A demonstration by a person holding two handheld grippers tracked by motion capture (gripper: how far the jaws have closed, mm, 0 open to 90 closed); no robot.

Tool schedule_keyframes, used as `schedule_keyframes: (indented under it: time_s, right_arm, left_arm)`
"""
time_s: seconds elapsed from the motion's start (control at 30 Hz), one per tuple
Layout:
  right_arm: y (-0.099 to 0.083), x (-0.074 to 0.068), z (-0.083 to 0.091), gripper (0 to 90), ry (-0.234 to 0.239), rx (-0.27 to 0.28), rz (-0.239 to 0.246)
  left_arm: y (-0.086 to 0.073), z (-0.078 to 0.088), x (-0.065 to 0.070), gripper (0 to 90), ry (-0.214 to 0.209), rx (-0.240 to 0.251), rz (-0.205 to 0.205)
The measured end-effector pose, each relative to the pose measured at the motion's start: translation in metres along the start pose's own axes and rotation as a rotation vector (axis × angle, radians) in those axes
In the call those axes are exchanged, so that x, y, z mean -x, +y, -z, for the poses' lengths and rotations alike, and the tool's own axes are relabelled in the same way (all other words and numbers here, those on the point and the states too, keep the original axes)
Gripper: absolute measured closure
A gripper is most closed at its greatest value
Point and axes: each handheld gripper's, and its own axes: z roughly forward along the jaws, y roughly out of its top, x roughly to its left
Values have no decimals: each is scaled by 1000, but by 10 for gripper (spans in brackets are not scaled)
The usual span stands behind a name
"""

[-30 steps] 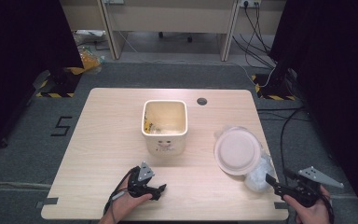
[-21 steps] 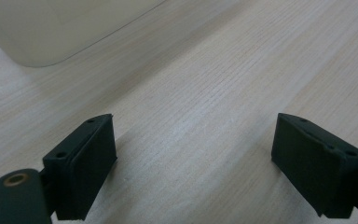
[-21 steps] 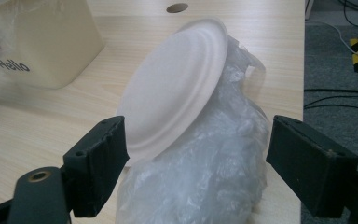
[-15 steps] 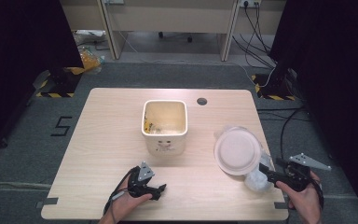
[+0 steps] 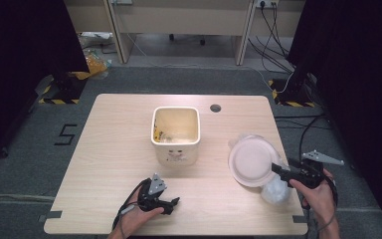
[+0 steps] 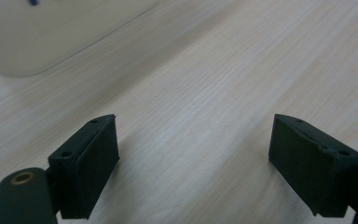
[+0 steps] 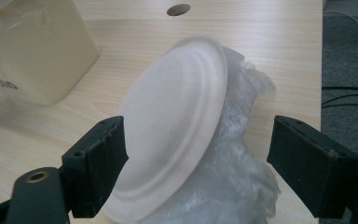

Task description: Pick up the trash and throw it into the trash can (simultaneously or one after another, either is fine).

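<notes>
At the desk's [image 5: 104, 149] four o'clock edge, the right gripper [image 7: 198, 158] spreads its jaws wide around the paper plate [image 7: 177, 135] on crumpled plastic [image 7: 242, 154]; the left gripper [image 6: 193, 154] gapes wide over bare wood.

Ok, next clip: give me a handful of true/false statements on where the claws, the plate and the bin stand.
1. The right claw is open, its jaws either side of the white plate. True.
2. The plate lies flat on bare wood. False: it leans on crumpled clear plastic.
3. The left claw is shut on the bin. False: it is open over bare table.
4. The cream bin stands upright near the table's middle. True.
5. The plate is inside the bin. False: it sits to the bin's right.
</notes>
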Motion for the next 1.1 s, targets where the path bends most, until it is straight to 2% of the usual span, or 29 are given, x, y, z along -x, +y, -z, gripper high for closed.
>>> schedule_keyframes:
  time_s: [0.13, 0.23, 0.33, 0.43, 0.6, 0.73, 0.87, 1.0, 1.1]
  right_arm:
    - [10, 3, -12, 189, 20, -16, 2]
    - [15, 7, -20, 185, 34, -33, -1]
    - [22, 12, -30, 178, 45, -56, -12]
    - [25, 15, -37, 178, 57, -69, -25]
    - [25, 20, -57, 178, 69, -108, -44]
    - [21, 19, -63, 170, 77, -136, -48]
    - [13, 18, -66, 194, 108, -161, -60]
    - [6, 13, -63, 239, 132, -157, -64]
    - [2, 9, -61, 240, 135, -159, -61]
  left_arm:
    - [10, -7, 12, 154, -41, 4, -22]
    - [18, -13, 19, 155, -53, 6, -43]
    - [27, -19, 22, 156, -78, 19, -37]
    - [36, -25, 25, 156, -83, 20, -52]
    - [44, -32, 27, 156, -94, 21, -52]
    - [43, -35, 25, 155, -94, 14, -44]
    - [37, -34, 20, 156, -86, 4, -31]
    - [28, -30, 12, 156, -71, -10, -14]
    - [20, -24, 7, 156, -60, -6, -7]
